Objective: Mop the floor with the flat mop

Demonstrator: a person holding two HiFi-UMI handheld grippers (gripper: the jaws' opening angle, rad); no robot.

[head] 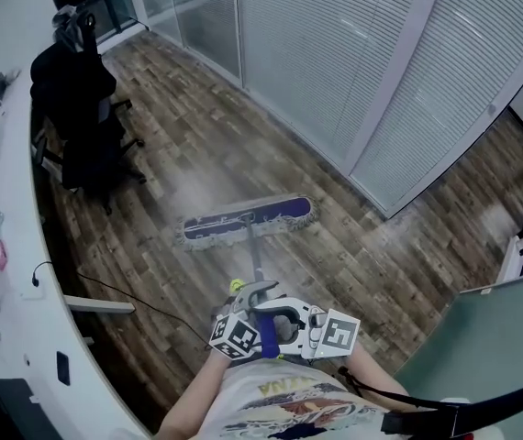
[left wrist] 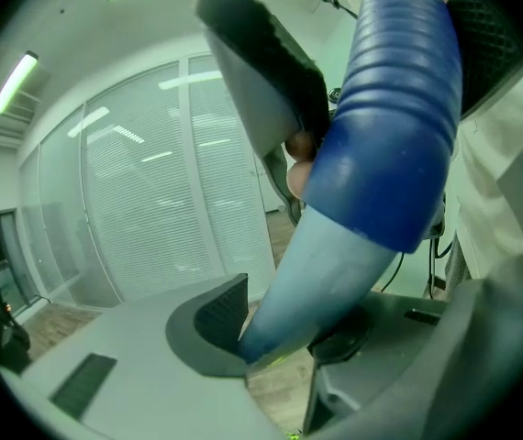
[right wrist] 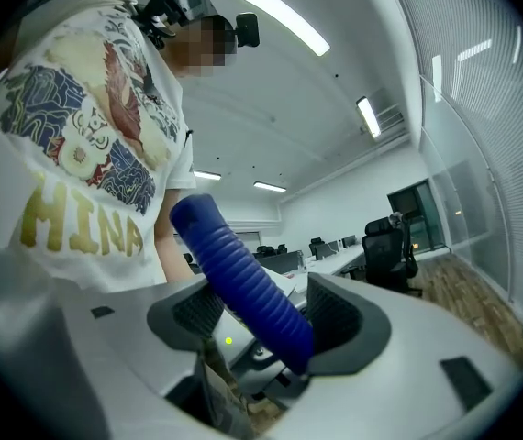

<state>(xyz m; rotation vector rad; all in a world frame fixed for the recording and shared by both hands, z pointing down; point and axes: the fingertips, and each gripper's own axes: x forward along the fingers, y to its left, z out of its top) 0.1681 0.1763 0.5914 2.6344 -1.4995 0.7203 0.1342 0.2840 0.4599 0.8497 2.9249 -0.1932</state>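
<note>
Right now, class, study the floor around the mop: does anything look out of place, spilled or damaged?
One thing: a thin black cable trails from the white desk over the wood floor toward the person, near the flat mop, where it could snag. Nothing looks spilled or damaged.

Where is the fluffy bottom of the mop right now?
In the head view the mop head lies flat on the wooden floor near the middle, between the black office chair on its left and the glass wall on its right.
</note>
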